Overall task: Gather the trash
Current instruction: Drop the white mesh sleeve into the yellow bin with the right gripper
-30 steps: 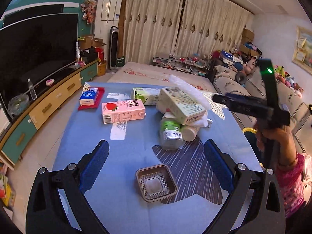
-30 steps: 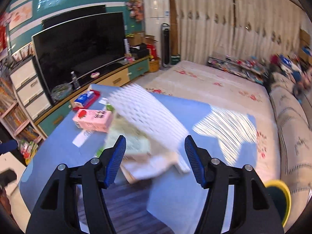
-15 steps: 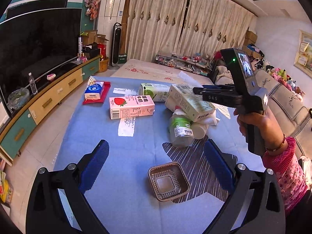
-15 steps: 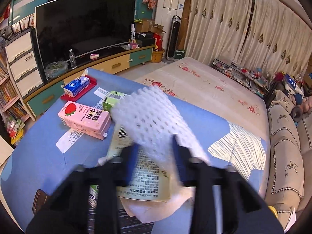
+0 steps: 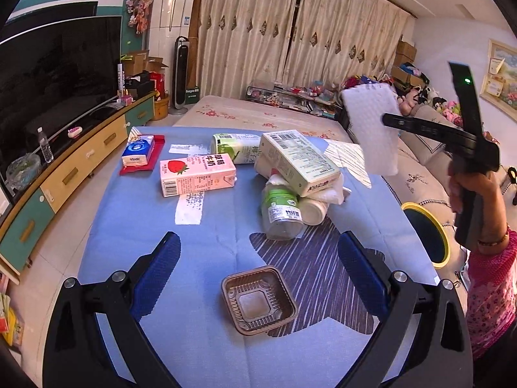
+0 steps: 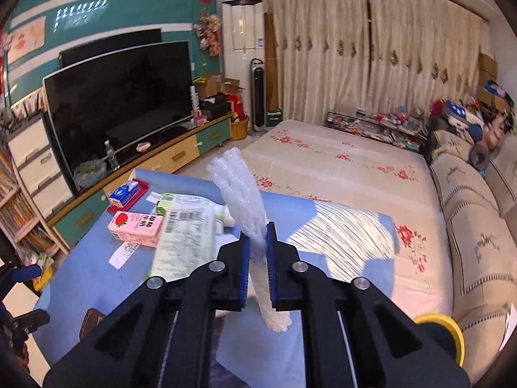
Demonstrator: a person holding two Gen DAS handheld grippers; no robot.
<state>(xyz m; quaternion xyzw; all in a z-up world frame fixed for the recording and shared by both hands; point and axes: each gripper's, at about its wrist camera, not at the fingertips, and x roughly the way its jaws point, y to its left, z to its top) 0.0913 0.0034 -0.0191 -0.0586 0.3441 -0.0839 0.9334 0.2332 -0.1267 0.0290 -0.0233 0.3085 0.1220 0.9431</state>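
My right gripper (image 6: 257, 249) has a white foam net sleeve (image 6: 240, 190) squeezed between its blue pads, and the jaws are still closing on it. In the left wrist view that sleeve (image 5: 371, 123) hangs in the air to the right of the table. My left gripper (image 5: 258, 237) is open over the near part of the blue table (image 5: 135, 220), just beyond an empty brown plastic tray (image 5: 258, 300). Further back lie a pink strawberry milk carton (image 5: 197, 174), a green carton (image 5: 236, 147), a pale printed box (image 5: 299, 161) and a green-capped bottle (image 5: 281, 210).
A yellow-rimmed bin (image 5: 426, 236) stands on the floor by the table's right edge. A blue tissue pack (image 5: 138, 150) rests on a red pouch at the far left. A person's hand (image 5: 471, 187) holds the right gripper. A TV cabinet runs along the left.
The right gripper's jaws closed on the foam net sleeve and lifted it off the pile, up and to the right. The left gripper stayed open, roughly in place.
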